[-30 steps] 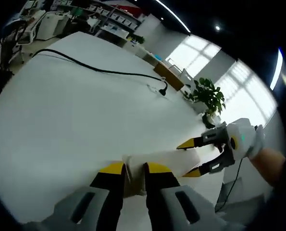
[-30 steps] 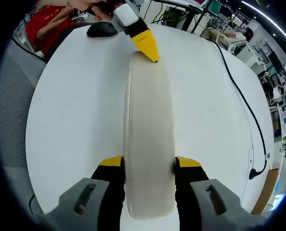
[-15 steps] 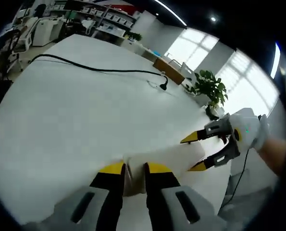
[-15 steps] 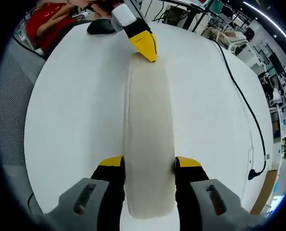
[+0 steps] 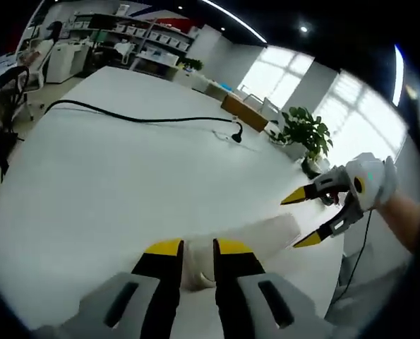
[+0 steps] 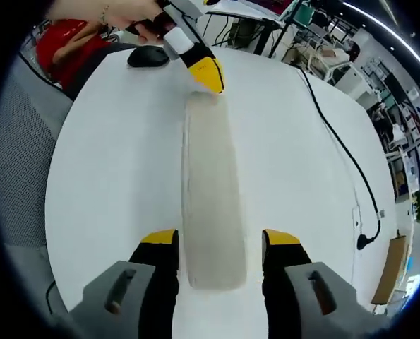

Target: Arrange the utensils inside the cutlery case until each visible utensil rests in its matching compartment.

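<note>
Cutlery case, closed and pale, lies mid-table, its long axis joining both grippers: left gripper pinches one end, right gripper straddles the other, jaws apart.

The desk has a smooth white top with a faint matt sheen. The long case lying on it looks like pale, cream-coloured matt plastic, slightly translucent and smooth. The right gripper and the left gripper have glossy yellow tips over black, on grey matt plastic bodies. A black cable with a rubbery, dull skin runs over the desk, and a chair has grey mesh cloth
</note>
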